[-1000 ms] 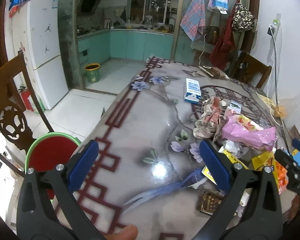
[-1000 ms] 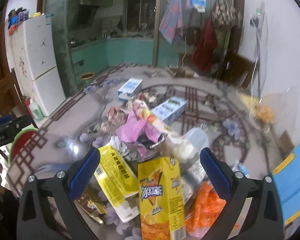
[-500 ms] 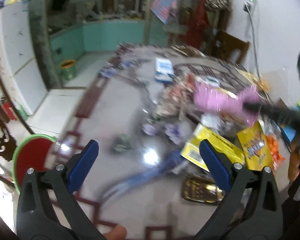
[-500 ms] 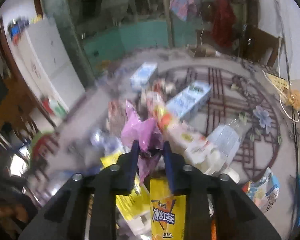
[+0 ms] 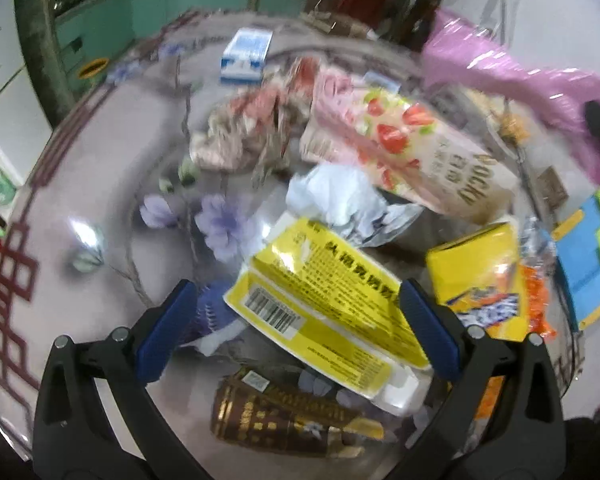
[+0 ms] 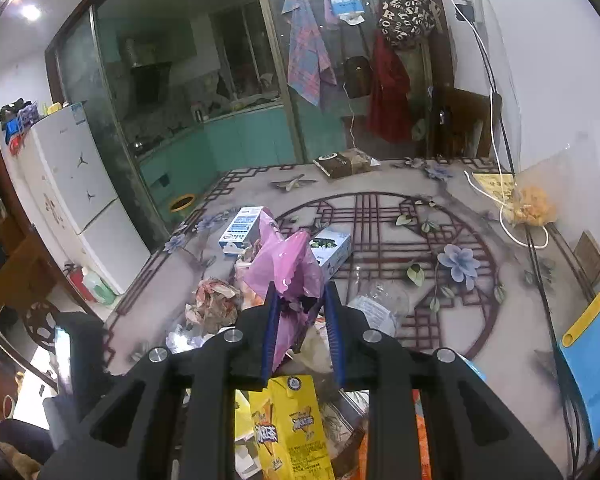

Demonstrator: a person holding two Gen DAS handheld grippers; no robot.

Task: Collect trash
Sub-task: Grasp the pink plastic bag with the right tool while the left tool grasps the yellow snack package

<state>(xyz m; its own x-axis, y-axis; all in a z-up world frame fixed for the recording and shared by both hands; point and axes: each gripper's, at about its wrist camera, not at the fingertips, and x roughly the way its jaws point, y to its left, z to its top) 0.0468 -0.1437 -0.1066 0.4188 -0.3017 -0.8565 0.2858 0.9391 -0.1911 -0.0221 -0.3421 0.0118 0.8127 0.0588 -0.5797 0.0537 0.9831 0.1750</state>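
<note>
The right gripper (image 6: 299,322) is clenched on the pink plastic bag (image 6: 286,270), lifted clear of the trash pile on the table (image 6: 384,216); it pinches only a thin fold, so the slippery film could slide out if the hand swings fast. The left gripper (image 5: 298,330) hangs released above the yellow carton (image 5: 324,312), which lies between its 2 jaws without contact. That carton overlaps a brown packet (image 5: 284,420) toward the camera and crumpled white paper (image 5: 336,196) beyond it, so a closing grip may drag neighbours or skid on the glossy top. Beyond the bag, the table's far half is mostly bare and gives room; left of the carton the table edge drops to the floor.
</note>
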